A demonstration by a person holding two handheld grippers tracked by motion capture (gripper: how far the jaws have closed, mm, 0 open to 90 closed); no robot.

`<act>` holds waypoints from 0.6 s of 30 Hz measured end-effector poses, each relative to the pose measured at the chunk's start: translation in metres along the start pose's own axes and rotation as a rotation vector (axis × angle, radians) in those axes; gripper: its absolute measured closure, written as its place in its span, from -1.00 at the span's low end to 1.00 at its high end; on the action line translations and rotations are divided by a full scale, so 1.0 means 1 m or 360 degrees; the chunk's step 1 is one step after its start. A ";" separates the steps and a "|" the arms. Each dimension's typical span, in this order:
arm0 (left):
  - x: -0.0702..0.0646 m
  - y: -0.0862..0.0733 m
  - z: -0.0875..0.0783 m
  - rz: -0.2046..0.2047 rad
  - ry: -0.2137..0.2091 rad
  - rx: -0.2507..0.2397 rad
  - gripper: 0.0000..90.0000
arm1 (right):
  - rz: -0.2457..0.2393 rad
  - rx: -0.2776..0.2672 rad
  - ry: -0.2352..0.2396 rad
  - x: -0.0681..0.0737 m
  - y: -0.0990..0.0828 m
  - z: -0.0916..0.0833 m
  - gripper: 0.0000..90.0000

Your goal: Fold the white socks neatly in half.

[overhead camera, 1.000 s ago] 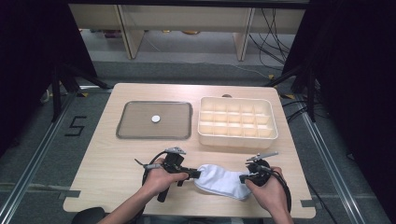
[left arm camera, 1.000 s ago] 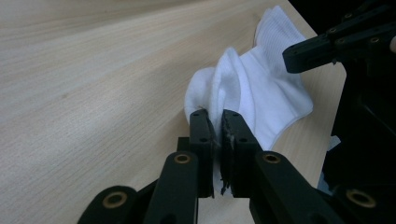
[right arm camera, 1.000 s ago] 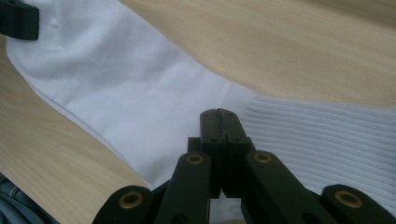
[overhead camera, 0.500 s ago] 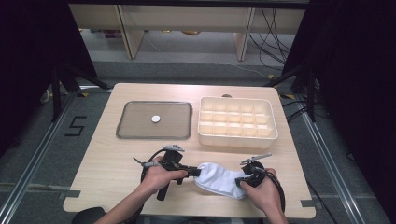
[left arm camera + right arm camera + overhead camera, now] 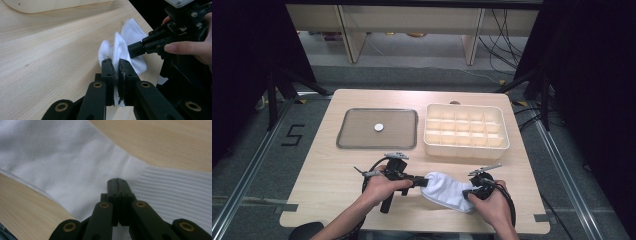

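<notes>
A white sock (image 5: pixel 448 191) lies on the near edge of the wooden desk (image 5: pixel 322 170), between the person's two hands, its long axis running from the left gripper (image 5: pixel 421 183) across and slightly toward the person, to the right gripper (image 5: pixel 468 192). The high view shows this layout, with a grey tray (image 5: pixel 357 140) holding a small white disc (image 5: pixel 378 127) and a cream compartment box (image 5: pixel 466 132) farther back, well apart from the sock. The left gripper view adds the grip itself: the jaws are pressed together on a bunched fold of the sock (image 5: pixel 117 51), which stands up in ridges above them, while the right gripper (image 5: pixel 140 47) reaches in from the side and touches the cloth. The right gripper view shows what the others cannot: the smooth part of the sock (image 5: pixel 62 162) meeting its ribbed cuff (image 5: pixel 175 190), and the right gripper's (image 5: pixel 116 181) jaws closed tight over the fabric; whether cloth is caught between them cannot be told.
</notes>
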State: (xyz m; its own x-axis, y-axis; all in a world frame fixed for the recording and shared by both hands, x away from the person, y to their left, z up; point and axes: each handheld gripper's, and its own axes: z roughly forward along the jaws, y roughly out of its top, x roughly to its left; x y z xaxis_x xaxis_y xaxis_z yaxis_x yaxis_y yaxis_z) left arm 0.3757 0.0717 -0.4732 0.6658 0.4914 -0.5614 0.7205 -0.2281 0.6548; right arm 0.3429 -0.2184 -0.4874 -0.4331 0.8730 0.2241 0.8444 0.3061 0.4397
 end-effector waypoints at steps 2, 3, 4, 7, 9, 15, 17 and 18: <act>0.000 0.002 -0.002 -0.0004 -0.0031 0.0006 0.85 | 0.0002 -0.0006 -0.0002 0.000 0.000 0.000 1.00; 0.000 0.002 -0.002 -0.0008 -0.0035 0.0002 0.85 | 0.0014 -0.0009 -0.0015 0.001 0.000 0.001 1.00; 0.000 0.003 -0.003 -0.0006 -0.0029 0.0002 0.85 | 0.0007 -0.0009 -0.0008 0.001 0.000 0.001 1.00; 0.004 0.006 -0.001 0.0102 -0.0066 -0.0023 0.85 | 0.0003 -0.0006 -0.0004 0.001 0.000 0.001 1.00; 0.002 0.006 -0.002 0.0063 -0.0071 -0.0023 0.85 | -0.0008 -0.0016 -0.0009 0.000 0.000 0.002 1.00; 0.000 0.009 -0.004 0.0030 -0.0080 -0.0035 0.85 | 0.0016 -0.0015 -0.0004 0.001 0.001 0.002 1.00; -0.001 0.010 -0.004 0.0001 -0.0083 -0.0034 0.85 | 0.0021 -0.0019 0.0002 0.002 0.001 0.002 1.00; -0.001 0.010 -0.005 0.0007 -0.0087 -0.0034 0.85 | 0.0021 -0.0018 0.0003 0.002 0.001 0.002 1.00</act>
State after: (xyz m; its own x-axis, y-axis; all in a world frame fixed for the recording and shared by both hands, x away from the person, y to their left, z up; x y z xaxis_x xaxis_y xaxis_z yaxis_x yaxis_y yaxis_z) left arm 0.3813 0.0726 -0.4635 0.6788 0.4438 -0.5851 0.7138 -0.2115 0.6677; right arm 0.3437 -0.2156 -0.4888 -0.4228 0.8761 0.2317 0.8463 0.2903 0.4466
